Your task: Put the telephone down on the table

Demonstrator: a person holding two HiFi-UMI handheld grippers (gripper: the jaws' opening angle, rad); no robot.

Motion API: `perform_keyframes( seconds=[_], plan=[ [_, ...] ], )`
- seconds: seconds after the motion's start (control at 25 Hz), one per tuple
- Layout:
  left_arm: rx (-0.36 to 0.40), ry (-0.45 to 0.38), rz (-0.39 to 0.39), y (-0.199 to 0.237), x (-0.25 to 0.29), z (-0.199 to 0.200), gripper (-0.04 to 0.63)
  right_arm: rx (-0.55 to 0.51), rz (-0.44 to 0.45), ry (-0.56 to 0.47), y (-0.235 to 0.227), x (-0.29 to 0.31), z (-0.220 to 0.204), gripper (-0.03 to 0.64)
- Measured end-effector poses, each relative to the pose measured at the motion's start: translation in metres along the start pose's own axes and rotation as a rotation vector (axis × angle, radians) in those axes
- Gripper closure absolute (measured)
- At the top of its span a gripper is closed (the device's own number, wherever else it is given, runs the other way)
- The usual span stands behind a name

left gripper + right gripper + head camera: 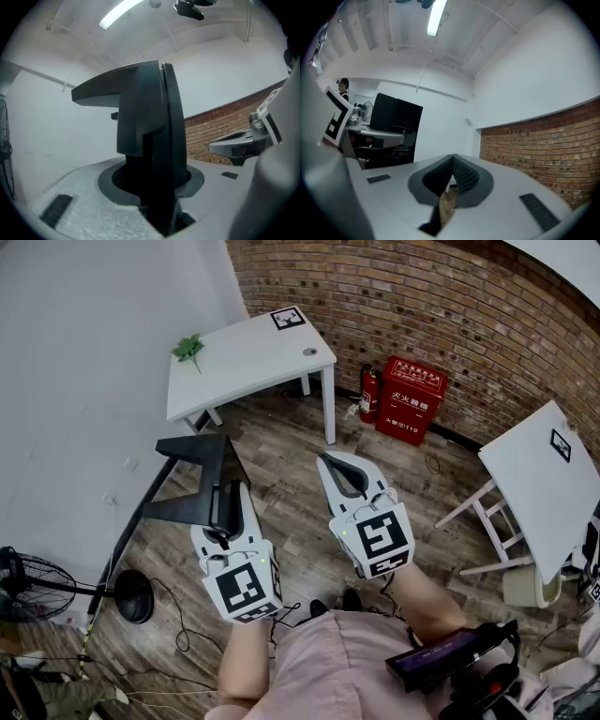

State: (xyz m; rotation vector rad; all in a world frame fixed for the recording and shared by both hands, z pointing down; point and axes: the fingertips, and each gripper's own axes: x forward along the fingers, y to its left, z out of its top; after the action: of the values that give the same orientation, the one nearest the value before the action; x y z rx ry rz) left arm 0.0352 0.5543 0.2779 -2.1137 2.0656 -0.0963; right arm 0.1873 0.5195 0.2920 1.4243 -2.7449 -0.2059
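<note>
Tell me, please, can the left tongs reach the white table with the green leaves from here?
Probably not yet. The left tongs, shut on the telephone, are held close to the person, and the white table stands well ahead across wooden floor. Nothing blocks the way.

The left tongs (159, 190) clamp a black telephone (150, 117) standing upright between them. The right tongs (220, 146) hang just beside, a brick wall (211, 129) behind.

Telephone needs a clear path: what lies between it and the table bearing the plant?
Head view: only bare wood floor between the telephone and the table.
</note>
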Motion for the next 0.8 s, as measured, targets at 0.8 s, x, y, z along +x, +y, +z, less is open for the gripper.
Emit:
perform_keyframes(
  seconds=[0.8],
  plan=[
    [-0.076, 0.037, -0.169, -0.026, 0.008, -0.004, 0.431, 0.124, 0.126, -0.054, -0.004, -0.008, -0.002, 0.554]
  ],
)
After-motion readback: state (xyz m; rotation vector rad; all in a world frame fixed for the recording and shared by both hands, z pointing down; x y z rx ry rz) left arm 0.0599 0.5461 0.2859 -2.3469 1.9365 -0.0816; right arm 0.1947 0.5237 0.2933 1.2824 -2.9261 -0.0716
